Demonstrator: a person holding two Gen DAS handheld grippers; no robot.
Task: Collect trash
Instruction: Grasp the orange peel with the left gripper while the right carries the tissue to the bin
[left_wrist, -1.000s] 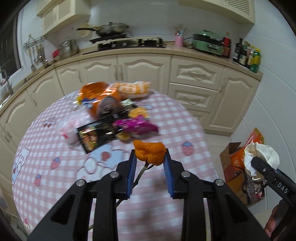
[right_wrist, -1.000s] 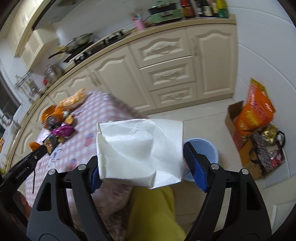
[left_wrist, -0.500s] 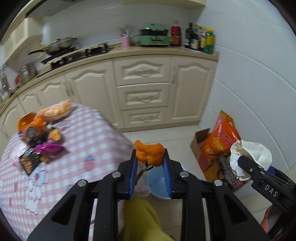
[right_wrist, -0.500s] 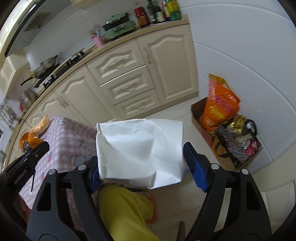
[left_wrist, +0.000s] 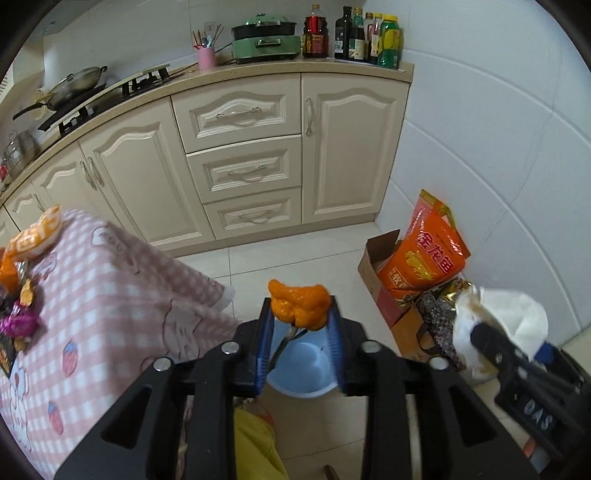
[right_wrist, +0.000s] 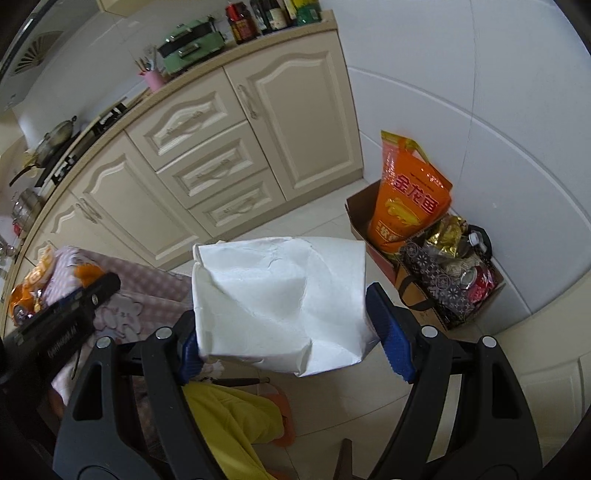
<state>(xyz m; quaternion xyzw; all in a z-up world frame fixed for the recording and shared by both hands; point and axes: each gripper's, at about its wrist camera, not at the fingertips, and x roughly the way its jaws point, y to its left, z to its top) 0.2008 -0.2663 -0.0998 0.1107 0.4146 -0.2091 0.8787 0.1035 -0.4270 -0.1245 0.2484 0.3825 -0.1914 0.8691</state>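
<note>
My left gripper (left_wrist: 300, 325) is shut on an orange peel (left_wrist: 298, 303) with a thin stem hanging down. It hangs over the floor, above a light blue bin (left_wrist: 303, 373). My right gripper (right_wrist: 286, 317) is shut on a crumpled white paper (right_wrist: 280, 295), which hides the bin in the right wrist view. The paper (left_wrist: 498, 325) and right gripper also show at the right of the left wrist view. Snack wrappers (left_wrist: 22, 258) lie on the pink checked table (left_wrist: 110, 295) at the left.
Cream kitchen cabinets (left_wrist: 243, 166) stand behind. A cardboard box (left_wrist: 380, 273) with an orange bag (left_wrist: 428, 254) and a dark patterned bag (right_wrist: 443, 284) of rubbish sits against the right wall. My yellow trouser leg (right_wrist: 229, 417) is below the grippers.
Both grippers swung right, away from the table and out over the floor. The blue bin has come under the left gripper. Both grips are unchanged.
</note>
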